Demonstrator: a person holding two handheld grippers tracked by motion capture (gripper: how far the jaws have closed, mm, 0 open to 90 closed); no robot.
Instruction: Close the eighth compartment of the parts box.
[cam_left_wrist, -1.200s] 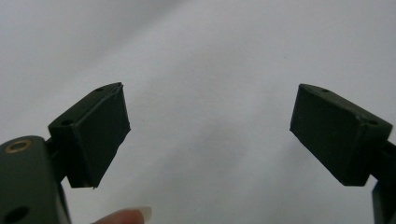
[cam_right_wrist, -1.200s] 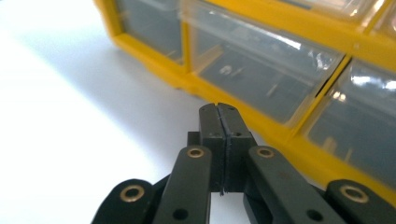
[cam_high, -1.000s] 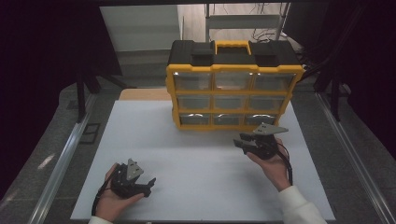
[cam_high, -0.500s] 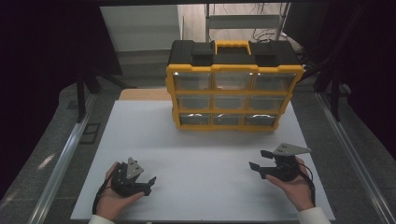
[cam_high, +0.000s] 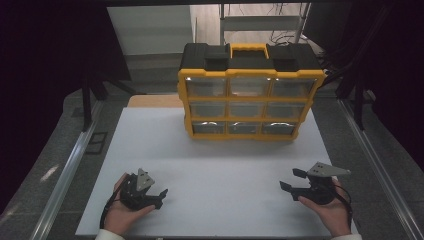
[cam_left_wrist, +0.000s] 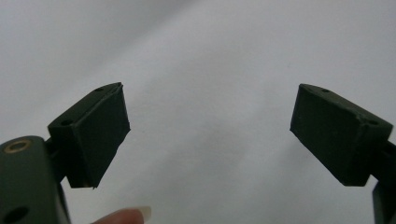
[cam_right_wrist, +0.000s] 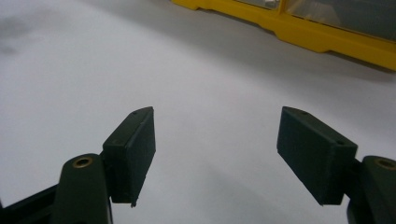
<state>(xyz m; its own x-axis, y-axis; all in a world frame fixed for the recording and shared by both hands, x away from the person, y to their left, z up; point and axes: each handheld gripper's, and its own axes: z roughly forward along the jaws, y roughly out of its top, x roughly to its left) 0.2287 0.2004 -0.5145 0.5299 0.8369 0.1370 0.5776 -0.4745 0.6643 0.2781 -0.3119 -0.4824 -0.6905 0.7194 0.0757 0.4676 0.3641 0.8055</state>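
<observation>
Nearest the person, the left gripper (cam_high: 161, 193) rests in a hand at the front left of the white table (cam_high: 225, 165), jaws spread wide with nothing between them. At the front right, the right gripper (cam_high: 291, 180) has its jaws apart too, having just been opening, holding nothing, tips aimed left. Well beyond both, at the table's far edge, stands the yellow and black drawer organizer (cam_high: 247, 92), all clear drawers shut
</observation>
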